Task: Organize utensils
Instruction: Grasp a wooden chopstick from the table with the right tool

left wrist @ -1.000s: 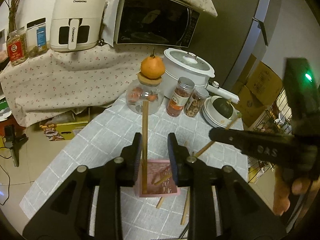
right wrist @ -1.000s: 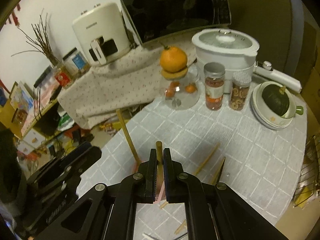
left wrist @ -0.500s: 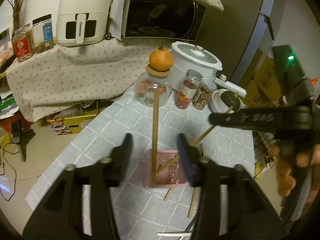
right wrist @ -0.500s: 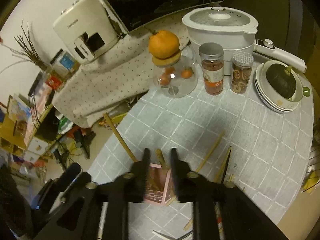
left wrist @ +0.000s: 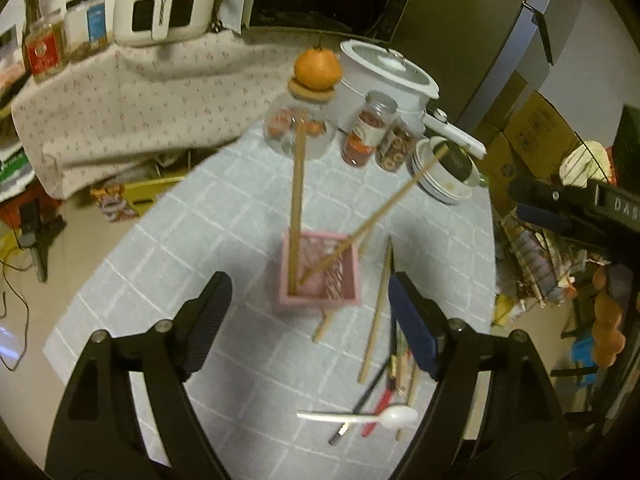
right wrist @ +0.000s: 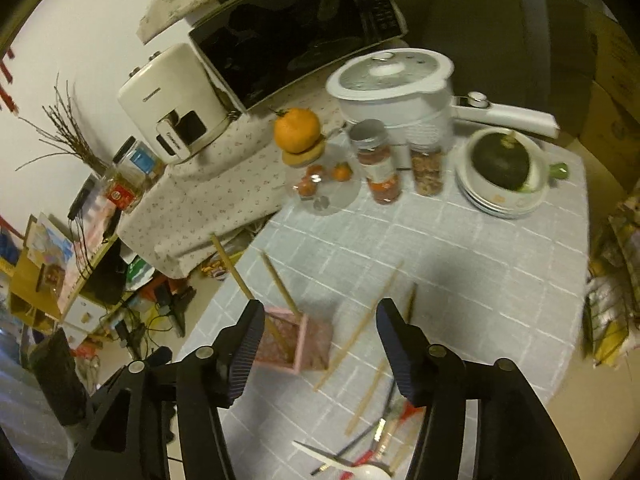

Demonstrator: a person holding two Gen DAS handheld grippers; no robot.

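Both chopsticks are released! The left gripper [left wrist: 310, 312] and right gripper [right wrist: 320, 346] are opening, nothing between their jaws, and two chopsticks [left wrist: 297, 204] now stand in the pink holder [left wrist: 320, 302]. More utensils [left wrist: 376, 392] wait on the tablecloth [left wrist: 200, 248].

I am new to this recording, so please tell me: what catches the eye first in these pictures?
First, the pink basket in the middle of the grey checked table, with two wooden chopsticks standing in it. Behind it, an orange sits on a glass jar. Loose chopsticks and a white spoon lie right of the basket.
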